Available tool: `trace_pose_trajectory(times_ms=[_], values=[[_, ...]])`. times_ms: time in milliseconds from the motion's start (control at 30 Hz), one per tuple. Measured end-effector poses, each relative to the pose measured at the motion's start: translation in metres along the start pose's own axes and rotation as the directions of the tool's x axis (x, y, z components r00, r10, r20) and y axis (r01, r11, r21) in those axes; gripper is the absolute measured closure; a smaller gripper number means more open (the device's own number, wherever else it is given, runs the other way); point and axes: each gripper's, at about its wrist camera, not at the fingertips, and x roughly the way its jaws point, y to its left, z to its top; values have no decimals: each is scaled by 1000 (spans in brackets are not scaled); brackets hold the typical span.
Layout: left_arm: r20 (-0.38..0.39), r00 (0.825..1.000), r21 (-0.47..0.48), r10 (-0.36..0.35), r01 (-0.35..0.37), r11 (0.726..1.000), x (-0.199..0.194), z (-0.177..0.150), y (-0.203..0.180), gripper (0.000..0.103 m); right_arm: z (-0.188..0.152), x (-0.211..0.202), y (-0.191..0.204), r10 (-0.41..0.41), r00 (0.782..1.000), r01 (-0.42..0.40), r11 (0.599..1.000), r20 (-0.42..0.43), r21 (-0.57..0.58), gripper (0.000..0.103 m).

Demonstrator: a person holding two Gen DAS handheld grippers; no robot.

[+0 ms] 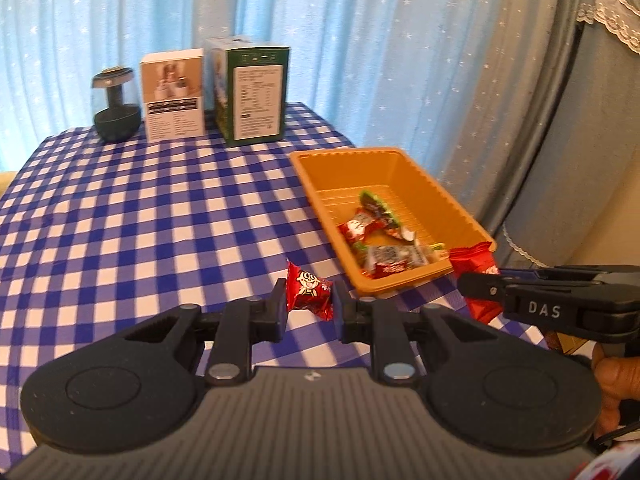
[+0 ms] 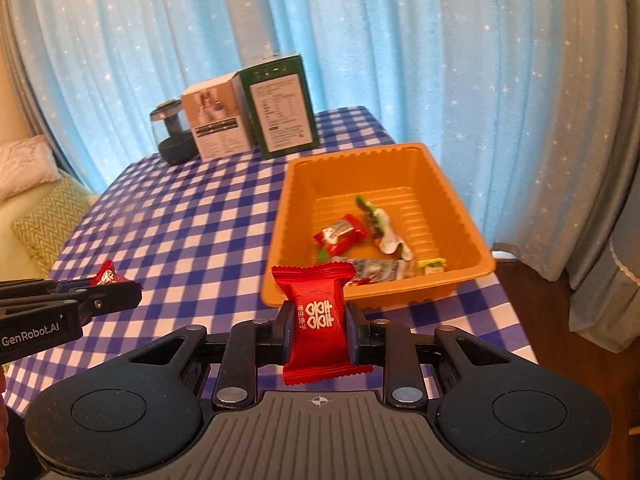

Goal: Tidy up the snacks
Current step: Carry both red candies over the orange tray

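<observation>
My left gripper (image 1: 309, 305) is shut on a small red candy with a cartoon face (image 1: 307, 291), held above the checked cloth just left of the orange tray (image 1: 404, 284). My right gripper (image 2: 316, 328) is shut on a red packet with white characters (image 2: 318, 320), held upright in front of the orange tray's (image 2: 280, 264) near edge. The tray holds several wrapped snacks (image 2: 360, 240). In the left wrist view the right gripper (image 1: 480, 286) shows at the right with its red packet (image 1: 472, 260). In the right wrist view the left gripper (image 2: 120, 290) shows at the left with its candy (image 2: 106, 274).
A blue-and-white checked tablecloth (image 1: 160, 220) covers the table. At the back stand a dark round device (image 1: 116, 108), a white box (image 1: 174, 96) and a green box (image 1: 256, 96). Blue starred curtains hang behind. The table's right edge lies just past the tray.
</observation>
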Motion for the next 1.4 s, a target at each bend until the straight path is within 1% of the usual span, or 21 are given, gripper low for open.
trace_pose_trajectory(times_ms=[367, 833, 1200, 1400], values=[[-1, 999, 32, -50, 50, 998, 26, 19, -29, 83, 12, 6, -27, -31, 999, 30, 999, 12, 33, 77], [-4, 997, 33, -76, 76, 997, 57, 28, -34, 83, 34, 22, -45, -53, 998, 52, 998, 28, 30, 77], [-17, 997, 31, -78, 78, 996, 84, 37, -34, 83, 48, 47, -52, -55, 998, 54, 998, 23, 14, 77], [-29, 996, 47, -88, 89, 995, 105, 47, -39, 83, 58, 62, -60, -57, 998, 57, 998, 17, 11, 77]])
